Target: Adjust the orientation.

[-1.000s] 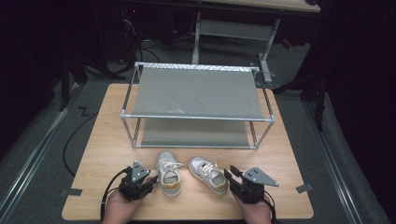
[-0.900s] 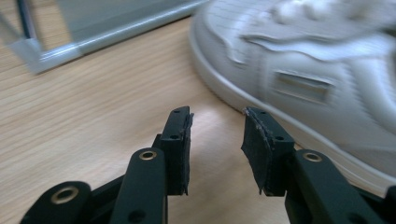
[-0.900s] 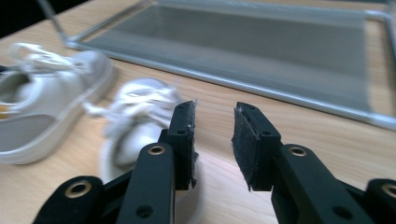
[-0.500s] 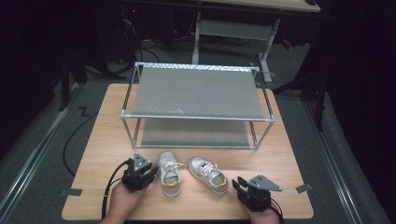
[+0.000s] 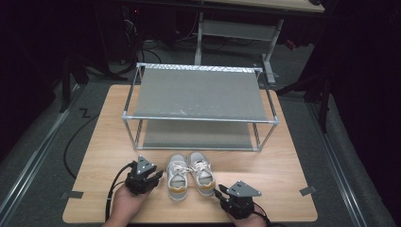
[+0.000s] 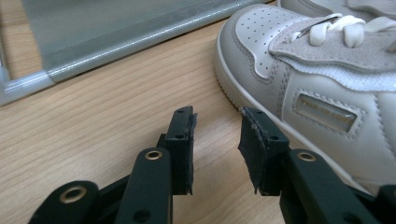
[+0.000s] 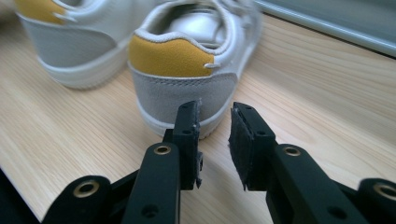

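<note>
A dark room surrounds a wood-grain table (image 5: 99, 142) with taped front corners. On it stands a rack (image 5: 198, 92) of pale metal tubes carrying two flat grey fabric shelves, one above the other; both shelves are bare. Two small shoes lie on the table just in front of the rack, side by side and touching, toes toward it. The left shoe (image 5: 177, 177) is pale grey with smooth panels, a perforated toe, a suede-like tongue flap, white laces and a thick off-white sole. The right shoe (image 5: 202, 169) matches it; in the right gripper view its heel bears a mustard-yellow patch above grey suede.

The left gripper (image 5: 152, 176) sits just left of the left shoe. In its own view the black jaws, faced with dark pads, stand partly apart with bare wood between them, and have just been opening a little; the pad nearer the shoe lies right at the sole's edge, and I cannot tell whether it touches. It holds nothing.

The right gripper (image 5: 218, 193) lies near the front edge, just behind the right shoe's heel. Its jaws stand a narrow gap apart, tips close to the heel's sole, gripping nothing.
</note>
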`<state>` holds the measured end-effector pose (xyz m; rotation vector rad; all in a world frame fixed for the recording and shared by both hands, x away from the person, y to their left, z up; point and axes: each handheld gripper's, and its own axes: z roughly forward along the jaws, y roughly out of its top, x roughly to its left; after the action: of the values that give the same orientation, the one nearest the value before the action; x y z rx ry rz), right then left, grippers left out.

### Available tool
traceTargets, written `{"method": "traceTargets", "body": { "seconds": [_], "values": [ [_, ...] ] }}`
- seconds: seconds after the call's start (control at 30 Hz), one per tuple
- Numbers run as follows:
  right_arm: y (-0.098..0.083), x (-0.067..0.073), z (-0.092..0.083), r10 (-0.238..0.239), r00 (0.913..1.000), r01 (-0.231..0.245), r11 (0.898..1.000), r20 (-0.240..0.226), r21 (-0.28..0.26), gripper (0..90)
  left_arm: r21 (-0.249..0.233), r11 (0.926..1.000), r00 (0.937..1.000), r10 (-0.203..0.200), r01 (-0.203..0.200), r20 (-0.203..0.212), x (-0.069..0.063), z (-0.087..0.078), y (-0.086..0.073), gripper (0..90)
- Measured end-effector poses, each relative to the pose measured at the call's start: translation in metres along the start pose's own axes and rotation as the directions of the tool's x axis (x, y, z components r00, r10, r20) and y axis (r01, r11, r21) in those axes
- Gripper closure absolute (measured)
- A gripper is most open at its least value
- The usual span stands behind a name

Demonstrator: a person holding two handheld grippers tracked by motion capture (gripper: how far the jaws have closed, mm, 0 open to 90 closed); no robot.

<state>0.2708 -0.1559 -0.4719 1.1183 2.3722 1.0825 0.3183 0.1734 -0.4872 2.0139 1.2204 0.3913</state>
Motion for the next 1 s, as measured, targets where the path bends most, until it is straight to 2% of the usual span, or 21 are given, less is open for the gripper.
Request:
{"method": "traceTargets", "body": {
  "seconds": [0.03,0.13,0.2,0.27,0.3,0.37,0.4,0.47,0.53,0.57,0.6,0.67,0.7,0.8,0.9,1.0],
  "values": [
    [0.002,0.003,0.002,-0.02,0.9997,0.02,1.0,-0.014,-0.001,70.4,0.004,0.9999,0.9999,-0.011,0.011,0.008,-0.001,-0.001,-0.001,65.3],
    [0.001,0.0,0.0,-0.016,0.9998,0.016,1.0,-0.012,-0.013,70.0,0.013,0.9999,0.9998,-0.005,0.004,0.019,-0.004,-0.001,-0.002,66.3],
    [0.002,-0.007,-0.002,0.008,0.9999,-0.007,1.0,0.007,-0.03,69.8,0.021,0.9997,0.9995,0.009,-0.009,0.029,-0.009,-0.001,-0.003,68.0],
    [0.004,-0.016,-0.001,0.049,0.9981,-0.047,0.998,0.037,-0.044,69.3,0.022,0.9998,0.9995,-0.001,0.001,0.033,-0.015,-0.002,-0.004,68.2],
    [0.005,-0.019,0.0,0.052,0.9975,-0.049,0.998,0.048,-0.05,69.0,0.024,0.9997,0.9995,-0.002,0.001,0.033,-0.017,-0.003,-0.005,68.2],
    [0.01,-0.028,0.01,0.061,0.9947,-0.057,0.997,0.083,-0.042,68.7,0.039,0.9992,0.999,0.01,-0.012,0.044,-0.026,-0.004,-0.007,69.5],
    [0.01,-0.028,0.01,0.061,0.9947,-0.057,0.997,0.083,-0.042,68.7,0.039,0.9992,0.999,0.01,-0.012,0.044,-0.026,-0.004,-0.007,70.4],
    [0.019,-0.037,0.024,0.051,0.9924,-0.049,0.999,0.112,-0.025,68.6,0.043,0.9986,0.9992,0.031,-0.032,0.023,-0.028,-0.001,-0.005,71.0],
    [0.026,-0.043,0.037,0.099,0.9893,-0.098,0.995,0.107,-0.022,68.8,0.039,0.9987,0.9992,0.03,-0.031,0.027,-0.028,0.003,-0.003,71.4],
    [0.028,-0.043,0.043,0.104,0.9894,-0.103,0.995,0.102,-0.014,68.9,0.039,0.9983,0.9987,0.043,-0.044,0.026,-0.03,0.005,-0.001,72.2],
    [0.028,-0.043,0.043,0.104,0.9894,-0.103,0.995,0.102,-0.014,68.9,0.039,0.9983,0.9987,0.043,-0.044,0.026,-0.03,0.005,-0.001,72.8],
    [0.03,-0.036,0.05,0.068,0.994,-0.069,0.998,0.085,0.002,71.4,0.038,0.997,0.9972,0.067,-0.068,0.033,-0.035,0.009,0.002,73.6],
    [0.03,-0.031,0.048,0.043,0.9942,-0.044,0.999,0.098,0.007,73.4,0.034,0.9964,0.9967,0.077,-0.078,0.024,-0.042,0.013,0.005,76.9],
    [0.028,-0.033,0.044,0.047,0.9936,-0.048,0.999,0.103,0.014,73.7,0.031,0.9974,0.9976,0.065,-0.066,0.022,-0.047,0.018,0.009,80.4],
    [0.019,-0.042,0.032,0.063,0.9916,-0.065,0.998,0.113,0.016,73.9,0.021,0.998,0.9979,0.059,-0.059,0.028,-0.057,0.027,0.015,84.2],
    [0.013,-0.051,0.021,0.067,0.9885,-0.071,0.997,0.136,0.024,73.9,0.009,0.9985,0.9974,0.053,-0.054,0.05,-0.074,0.039,0.023,84.8]
  ]
}}
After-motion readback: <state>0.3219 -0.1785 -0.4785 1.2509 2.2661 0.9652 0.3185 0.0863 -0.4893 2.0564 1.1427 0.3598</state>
